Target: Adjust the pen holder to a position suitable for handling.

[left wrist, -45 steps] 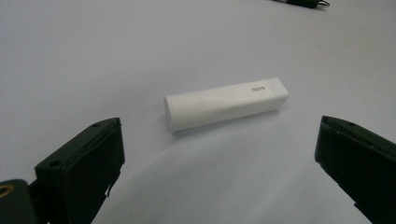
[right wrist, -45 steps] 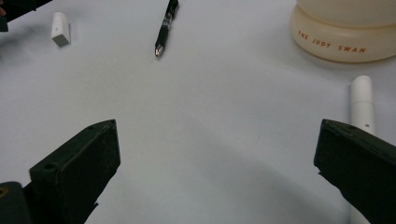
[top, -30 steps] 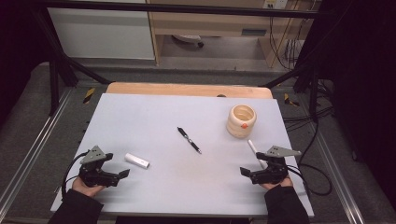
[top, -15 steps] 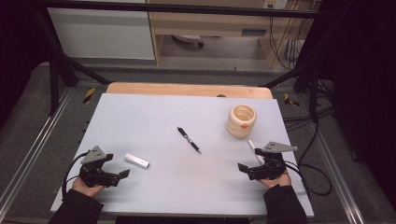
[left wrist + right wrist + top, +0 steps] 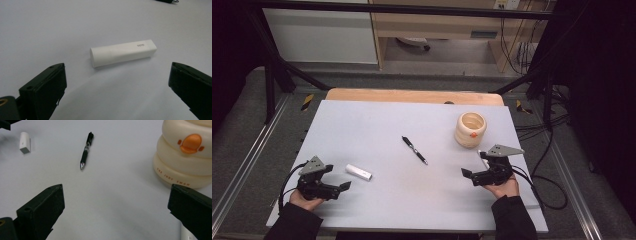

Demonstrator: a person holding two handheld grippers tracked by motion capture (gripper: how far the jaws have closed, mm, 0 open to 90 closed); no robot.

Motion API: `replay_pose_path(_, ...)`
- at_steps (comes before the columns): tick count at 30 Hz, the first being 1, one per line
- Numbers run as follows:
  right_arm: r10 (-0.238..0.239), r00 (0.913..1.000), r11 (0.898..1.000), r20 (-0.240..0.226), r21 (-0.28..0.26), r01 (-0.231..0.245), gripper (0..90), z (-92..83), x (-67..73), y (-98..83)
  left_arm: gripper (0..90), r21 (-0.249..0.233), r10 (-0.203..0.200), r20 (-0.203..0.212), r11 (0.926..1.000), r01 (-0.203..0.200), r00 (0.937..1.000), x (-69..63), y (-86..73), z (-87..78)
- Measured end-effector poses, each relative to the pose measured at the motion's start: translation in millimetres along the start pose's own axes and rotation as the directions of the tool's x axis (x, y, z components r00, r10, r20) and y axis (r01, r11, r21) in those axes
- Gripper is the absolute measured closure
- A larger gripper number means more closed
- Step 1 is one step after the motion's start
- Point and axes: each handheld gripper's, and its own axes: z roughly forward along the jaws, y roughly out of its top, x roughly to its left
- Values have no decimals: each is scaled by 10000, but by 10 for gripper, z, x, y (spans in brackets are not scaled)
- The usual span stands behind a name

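With both pairs of fingers spread wide and holding nothing, the left gripper (image 5: 343, 186) rests low on the desk (image 5: 377, 125) and looks straight at the white tube (image 5: 123, 52), which lies flat just ahead of its fingertips, apart from them and roughly centred between them. To take it well, I judge the hand should slide forward until the fingers (image 5: 43, 87) bracket the tube's middle, then close across its narrow width, staying low so it does not skid. The right gripper (image 5: 467, 174) sits near the desk's other edge, with a small white object (image 5: 188, 233) just beside its right finger. Farther ahead of those fingers lie the black pen (image 5: 85, 152), its tip towards them, and, off to their right, the cream holder (image 5: 190, 155). Counted: one tube, one pen, one holder, two grippers.
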Motion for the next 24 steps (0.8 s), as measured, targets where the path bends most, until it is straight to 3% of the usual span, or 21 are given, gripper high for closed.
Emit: replay_pose_path(24,-501,9969,9987,605,-8,502,49,272,-159,580,19,19,3,15,10000,-3,10000,4,-1,2)
